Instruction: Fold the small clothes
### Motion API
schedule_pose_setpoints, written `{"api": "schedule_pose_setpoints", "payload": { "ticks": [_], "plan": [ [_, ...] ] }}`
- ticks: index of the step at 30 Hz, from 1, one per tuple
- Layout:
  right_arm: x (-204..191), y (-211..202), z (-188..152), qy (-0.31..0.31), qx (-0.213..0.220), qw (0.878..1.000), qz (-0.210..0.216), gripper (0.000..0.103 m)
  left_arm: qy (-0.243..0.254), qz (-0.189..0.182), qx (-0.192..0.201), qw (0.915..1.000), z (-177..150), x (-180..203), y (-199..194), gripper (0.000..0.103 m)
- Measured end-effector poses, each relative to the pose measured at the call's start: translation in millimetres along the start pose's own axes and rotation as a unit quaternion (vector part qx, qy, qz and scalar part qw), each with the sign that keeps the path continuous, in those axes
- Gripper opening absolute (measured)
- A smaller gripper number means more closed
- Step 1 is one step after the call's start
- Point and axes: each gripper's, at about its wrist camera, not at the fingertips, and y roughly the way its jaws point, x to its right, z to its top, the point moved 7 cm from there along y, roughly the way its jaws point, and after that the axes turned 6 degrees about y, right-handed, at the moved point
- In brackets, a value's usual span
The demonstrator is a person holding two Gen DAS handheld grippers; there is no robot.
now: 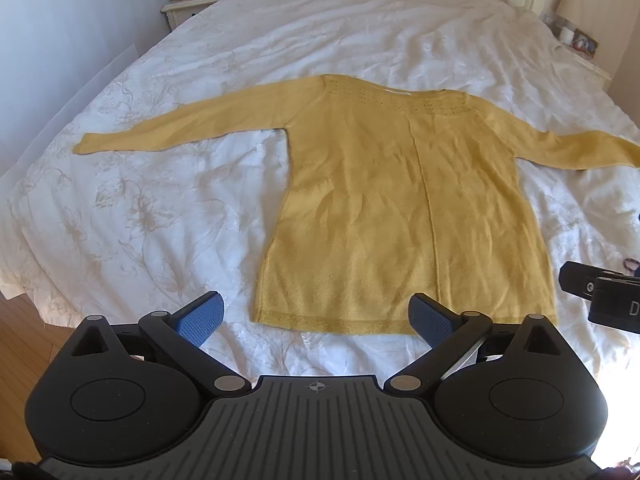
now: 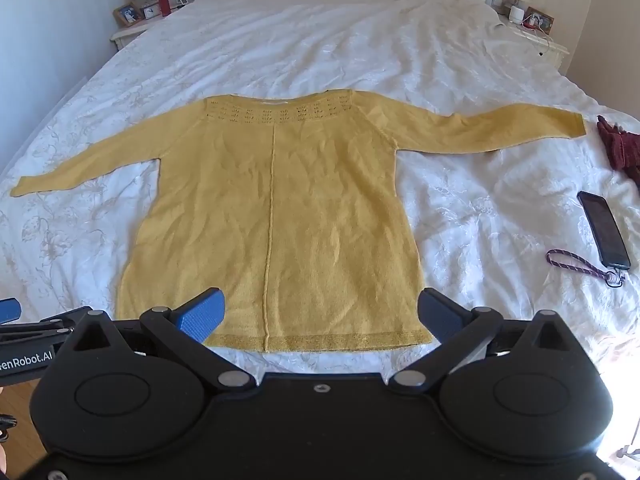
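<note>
A yellow knit sweater [image 1: 400,208] lies flat on the white bed [image 1: 160,208], hem toward me, both sleeves spread out sideways. It also shows in the right wrist view [image 2: 276,216]. My left gripper [image 1: 316,316] is open and empty, hovering just in front of the hem, toward its left part. My right gripper [image 2: 320,316] is open and empty, hovering over the hem near its middle. The right gripper's body shows at the right edge of the left wrist view [image 1: 600,296].
A black phone [image 2: 604,230] with a wrist strap [image 2: 580,264] lies on the bed at the right, beyond it a dark red garment [image 2: 620,146]. Nightstands [image 2: 132,28] with lamps and frames flank the headboard. Wood floor [image 1: 20,344] lies left of the bed.
</note>
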Motion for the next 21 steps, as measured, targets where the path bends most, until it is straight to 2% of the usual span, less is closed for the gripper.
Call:
{"api": "schedule_pose_setpoints", "payload": {
  "ticks": [21],
  "plan": [
    [-16, 3, -4, -0.007, -0.007, 1.0, -0.002, 0.102, -0.003, -0.005, -0.009, 0.9999, -4, -9, 5, 0.1]
  ]
}}
